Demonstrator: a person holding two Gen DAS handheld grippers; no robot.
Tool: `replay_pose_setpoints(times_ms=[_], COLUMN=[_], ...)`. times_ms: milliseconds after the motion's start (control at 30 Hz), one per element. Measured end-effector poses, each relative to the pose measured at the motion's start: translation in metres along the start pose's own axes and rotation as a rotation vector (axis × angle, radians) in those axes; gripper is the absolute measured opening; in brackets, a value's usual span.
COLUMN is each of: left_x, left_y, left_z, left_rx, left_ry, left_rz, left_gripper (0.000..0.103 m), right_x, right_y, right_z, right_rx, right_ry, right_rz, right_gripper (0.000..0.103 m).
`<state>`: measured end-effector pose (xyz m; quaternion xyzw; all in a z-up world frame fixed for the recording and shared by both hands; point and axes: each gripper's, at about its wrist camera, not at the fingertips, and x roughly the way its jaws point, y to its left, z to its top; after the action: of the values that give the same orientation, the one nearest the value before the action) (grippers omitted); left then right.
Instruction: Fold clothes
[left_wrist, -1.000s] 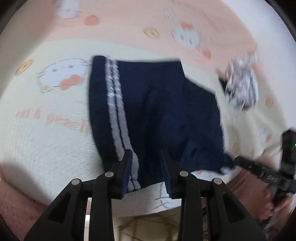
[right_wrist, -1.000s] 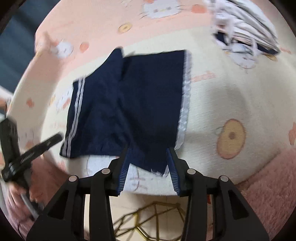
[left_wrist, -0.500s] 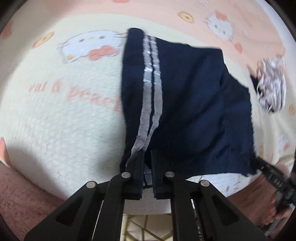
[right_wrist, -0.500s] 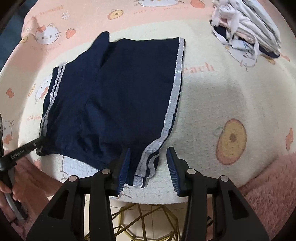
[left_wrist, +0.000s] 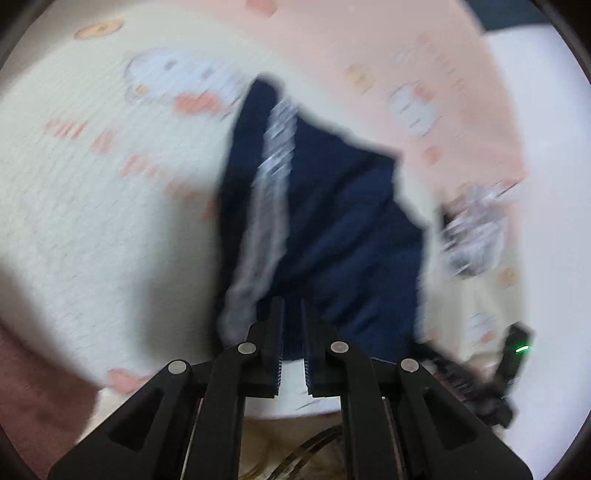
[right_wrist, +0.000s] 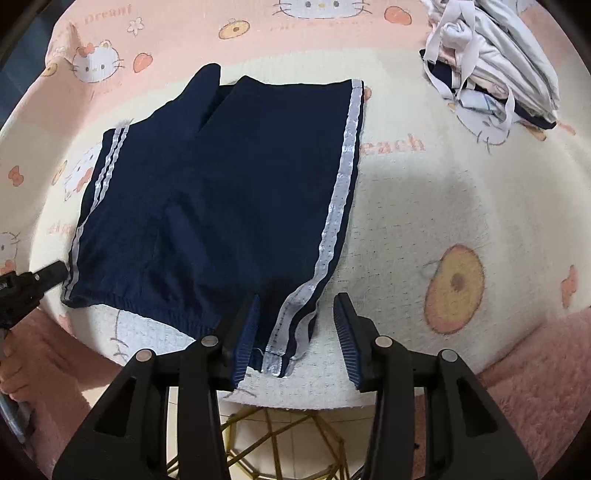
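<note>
A heap of pale clothes (right_wrist: 491, 62) sits at the far right corner of the cat-print blanket (right_wrist: 424, 206), well apart from the navy shorts (right_wrist: 229, 192), which lie spread flat with white side stripes. The left gripper (left_wrist: 292, 325) has its jaws pinched narrow on the waistband; the right gripper (right_wrist: 295, 332) straddles the striped corner, jaws apart.

The shorts (right_wrist: 236, 192) are navy blue with paired silvery-white stripes down each side. The blanket (right_wrist: 424, 206) beneath is cream in the middle and peach-pink around the rim, printed with white cartoon cats, orange fruit and pink lettering. The pile of clothes (right_wrist: 495, 70) mixes white, pale grey and navy.
</note>
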<state>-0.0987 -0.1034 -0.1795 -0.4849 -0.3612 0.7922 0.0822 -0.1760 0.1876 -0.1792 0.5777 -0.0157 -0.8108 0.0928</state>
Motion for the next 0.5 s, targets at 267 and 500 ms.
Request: replay_pose_setpoints(times_ms=[267, 500], left_x=[0.044, 0.008], left_y=[-0.008, 0.008], left_z=[-0.008, -0.011], left_rx=[0.125, 0.007], left_ry=[0.134, 0.069], left_rz=[0.250, 0.290], left_gripper=[0.010, 0.008], right_x=[0.012, 0.019], right_y=[0.006, 0.002], right_z=[0.017, 0.013], right_rx=[-0.011, 0.009], right_ry=[0.027, 0.082], right_rz=[0.027, -0.052], right_gripper=[0.042, 0.043])
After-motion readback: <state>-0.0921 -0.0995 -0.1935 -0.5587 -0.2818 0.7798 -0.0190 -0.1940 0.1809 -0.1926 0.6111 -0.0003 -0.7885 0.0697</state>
